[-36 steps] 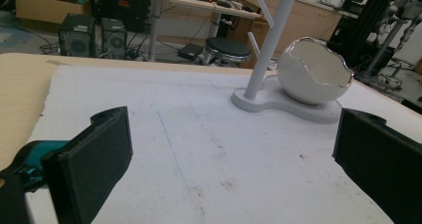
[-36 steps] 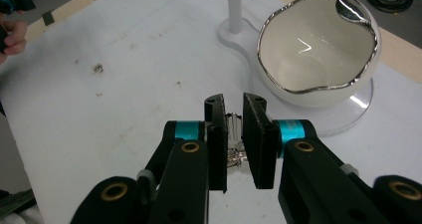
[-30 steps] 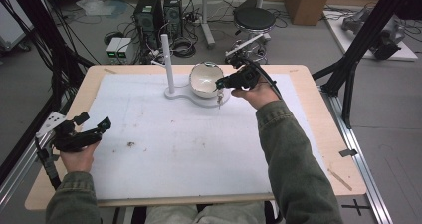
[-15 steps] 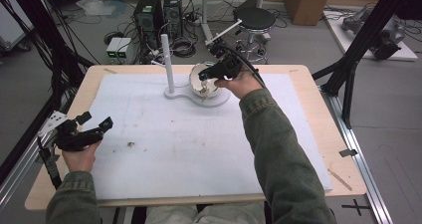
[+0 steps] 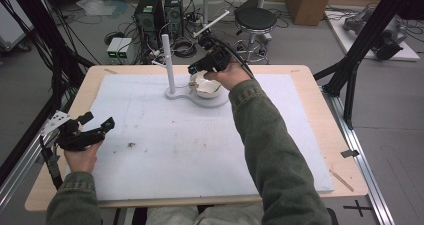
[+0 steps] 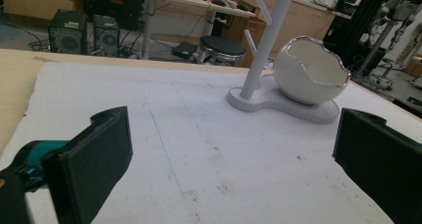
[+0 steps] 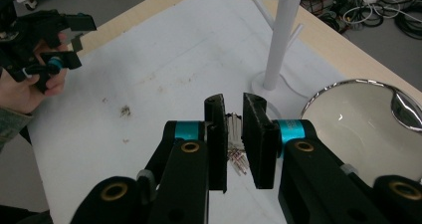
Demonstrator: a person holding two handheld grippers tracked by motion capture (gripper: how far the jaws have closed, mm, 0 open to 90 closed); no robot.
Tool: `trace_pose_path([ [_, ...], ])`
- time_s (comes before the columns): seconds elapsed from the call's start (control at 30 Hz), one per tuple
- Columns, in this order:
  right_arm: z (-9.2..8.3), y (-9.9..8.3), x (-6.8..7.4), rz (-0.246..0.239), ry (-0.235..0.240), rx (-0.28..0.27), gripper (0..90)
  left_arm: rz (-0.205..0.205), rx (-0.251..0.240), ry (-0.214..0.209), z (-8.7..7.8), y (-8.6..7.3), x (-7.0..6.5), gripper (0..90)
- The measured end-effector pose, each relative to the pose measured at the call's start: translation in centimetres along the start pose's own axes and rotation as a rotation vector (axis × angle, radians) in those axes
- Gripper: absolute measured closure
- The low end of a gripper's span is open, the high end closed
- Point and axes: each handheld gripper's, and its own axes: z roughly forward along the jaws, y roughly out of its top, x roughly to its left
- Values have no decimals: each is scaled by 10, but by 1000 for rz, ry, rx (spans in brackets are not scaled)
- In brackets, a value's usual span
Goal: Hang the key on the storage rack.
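Observation:
A white stand has an upright post with short pegs and a flat base that carries a white egg-shaped bowl with a silver rim. My right gripper hovers above the bowl's left rim, close to the post. In the right gripper view its jaws are shut on a small metallic piece of jewelry that dangles between them, beside the bowl and the post. My left gripper stays low at the mat's left edge, open and empty, facing the bowl.
A white foam mat covers the wooden table. A dark smudge marks the mat near the left hand. Beyond the table's far edge stand computer cases, cables and a round stool.
My right gripper has moved left and slightly up, from over the bowl's right side to above its left rim near the post. The left gripper has stayed in place.

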Motion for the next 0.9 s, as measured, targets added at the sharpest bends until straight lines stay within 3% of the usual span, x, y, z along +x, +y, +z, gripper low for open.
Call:
trace_pose_path([
  [0.43, 28, 32, -4, -34, 29, -5, 808, -3, -2, 14, 3, 0, 6, 25],
  [0.9, 33, 57, -7, -34, 54, -39, 808, -4, 2, 19, 6, 0, 9, 25],
])
